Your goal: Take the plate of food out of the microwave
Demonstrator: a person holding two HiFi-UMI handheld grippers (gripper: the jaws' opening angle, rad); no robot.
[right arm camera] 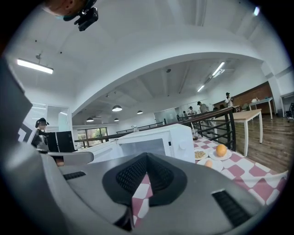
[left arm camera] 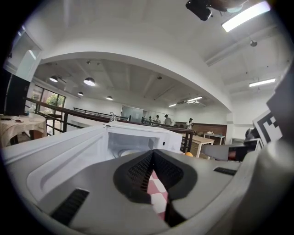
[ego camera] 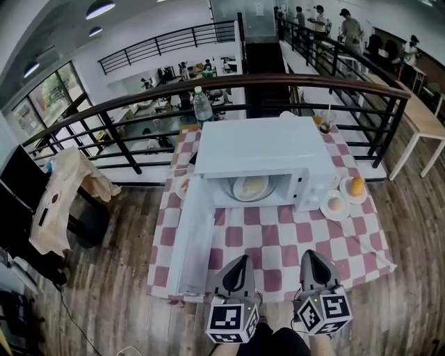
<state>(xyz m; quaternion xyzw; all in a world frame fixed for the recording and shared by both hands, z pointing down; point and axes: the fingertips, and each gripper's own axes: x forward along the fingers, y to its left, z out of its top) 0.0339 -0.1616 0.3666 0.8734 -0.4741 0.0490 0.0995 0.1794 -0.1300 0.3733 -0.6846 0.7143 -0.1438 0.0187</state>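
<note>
This is a mezzanine in a large open-plan office or canteen hall: a curved black metal railing point(ego camera: 278, 78) edges the wooden plank floor point(ego camera: 118, 229) above a lower level of desks point(ego camera: 156, 104). Round ceiling lamps point(ego camera: 99, 8) hang overhead. People point(ego camera: 351, 28) stand near a long pale wooden table point(ego camera: 417, 115), and a white microwave point(ego camera: 257, 149) tops a red-checked table point(ego camera: 271, 236).

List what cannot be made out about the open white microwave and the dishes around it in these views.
Food on the pale round plate inside the white microwave: head view, too small and pale to identify.
That plate, left gripper view: mostly blocked by the shut left gripper.
Right gripper view: plate unseen behind the shut right gripper.
Small dish left of the microwave: head view, mostly behind the open white door.
</note>
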